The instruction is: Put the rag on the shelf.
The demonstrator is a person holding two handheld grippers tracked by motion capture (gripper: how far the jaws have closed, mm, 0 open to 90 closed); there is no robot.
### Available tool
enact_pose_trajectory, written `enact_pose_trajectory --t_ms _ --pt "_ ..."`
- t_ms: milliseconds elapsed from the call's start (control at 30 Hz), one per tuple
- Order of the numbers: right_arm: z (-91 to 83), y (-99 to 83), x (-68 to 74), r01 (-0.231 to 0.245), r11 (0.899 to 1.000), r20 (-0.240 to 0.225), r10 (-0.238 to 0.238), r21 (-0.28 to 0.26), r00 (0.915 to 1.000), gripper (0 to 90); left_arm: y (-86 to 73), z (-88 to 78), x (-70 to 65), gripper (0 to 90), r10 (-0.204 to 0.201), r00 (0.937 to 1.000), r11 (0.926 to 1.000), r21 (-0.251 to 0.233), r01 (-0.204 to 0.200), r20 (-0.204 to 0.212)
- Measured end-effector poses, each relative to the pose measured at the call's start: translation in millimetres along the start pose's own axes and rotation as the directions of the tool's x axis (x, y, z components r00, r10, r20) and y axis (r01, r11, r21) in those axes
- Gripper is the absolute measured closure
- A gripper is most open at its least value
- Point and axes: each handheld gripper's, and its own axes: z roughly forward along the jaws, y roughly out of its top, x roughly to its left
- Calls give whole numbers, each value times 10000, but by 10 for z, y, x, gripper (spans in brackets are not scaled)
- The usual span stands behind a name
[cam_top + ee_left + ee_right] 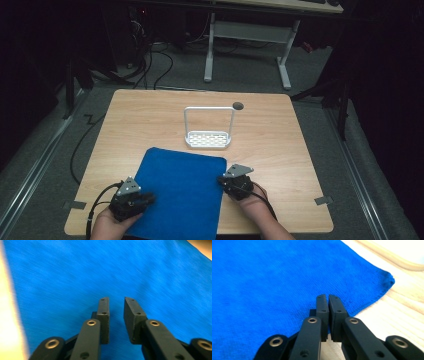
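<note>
High view: a blue cloth (181, 192) lies flat in the lower middle of the frame on a wooden table (280, 135). Above it, at centre, stands a white wire rack (208, 131), with a small dark disc (238, 105) just to its upper right; nothing lies between them and the cloth. At lower left the left gripper (145, 200) hangs over the cloth's edge, jaws slightly spread with nothing between them. At lower right the right gripper (221, 179) sits at the cloth's right edge, jaws pressed together, empty.
</note>
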Motion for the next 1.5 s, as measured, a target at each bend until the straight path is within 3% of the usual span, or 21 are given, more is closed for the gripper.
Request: enact_pose_trajectory --t_ms 133,267,333,433,533,633,833,1000,1267,1500 --pt "-35 8 119 -122 9996 -829 102 -241 9965 863 20 -31 217 709 -550 9955 9974 -516 511 -766" --pt "-13 -11 249 383 9993 -1000 -380 9 9943 864 -9 57 318 717 -439 9930 9990 -163 424 -1097" --pt "-24 -49 233 325 9994 -760 -315 125 9966 876 16 76 319 769 -352 9956 9994 -31 351 -864" --pt "-74 -108 146 13 10000 -456 -9 89 9990 879 40 123 267 772 -266 9995 9996 5 266 -189" --pt "-147 -188 33 -410 9992 -151 410 41 9990 881 79 183 175 773 -76 9993 9999 106 72 368" --pt "-226 -266 -66 -715 9974 199 714 35 9972 880 129 254 53 778 197 9963 9995 240 -218 841" --pt "-392 -420 -206 -953 9954 849 942 92 9919 880 208 388 -174 778 713 9839 9963 368 -783 1640" --pt "-533 -558 -301 -1320 9912 919 1309 54 9871 880 208 420 -257 778 822 9780 9955 313 -898 1915" --pt "-581 -591 -241 -954 9953 1012 935 148 9905 875 188 397 -293 778 912 9744 9941 397 -1014 2056" --pt "-577 -577 -274 -1057 9943 778 1044 133 9915 836 177 387 -297 760 874 9738 9946 371 -972 2101"
